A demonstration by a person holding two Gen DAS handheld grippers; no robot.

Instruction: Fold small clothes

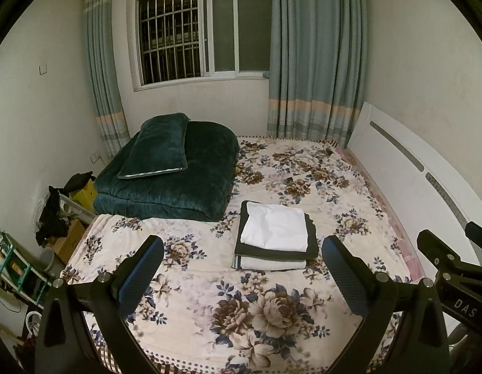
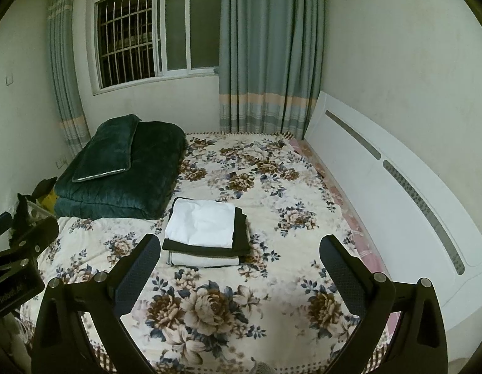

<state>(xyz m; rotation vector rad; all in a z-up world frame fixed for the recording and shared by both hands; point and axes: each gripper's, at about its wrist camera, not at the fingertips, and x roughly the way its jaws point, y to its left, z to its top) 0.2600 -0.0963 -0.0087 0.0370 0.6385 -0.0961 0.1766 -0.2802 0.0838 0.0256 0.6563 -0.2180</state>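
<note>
A stack of folded clothes rests on the floral bedspread [image 1: 272, 327]: a white piece [image 1: 275, 226] on top, a dark piece [image 1: 272, 251] under it, a white piece with a dark stripe [image 1: 269, 264] at the bottom. The right wrist view shows the same stack [image 2: 203, 222] on the bedspread [image 2: 287, 327]. My left gripper [image 1: 244, 249] is open, held above the bed in front of the stack, nothing between its fingers. My right gripper [image 2: 241, 249] is open too, just right of the stack, and empty. Part of the right gripper's body [image 1: 453, 268] shows in the left wrist view.
A folded dark green quilt [image 1: 166, 184] with a matching pillow [image 1: 156, 146] lies at the bed's far left. A white headboard [image 2: 396, 187] runs along the right side. Boxes and dark clothing [image 1: 60, 205] clutter the floor at left. Curtains [image 1: 315, 62] and a barred window [image 1: 169, 34] are behind.
</note>
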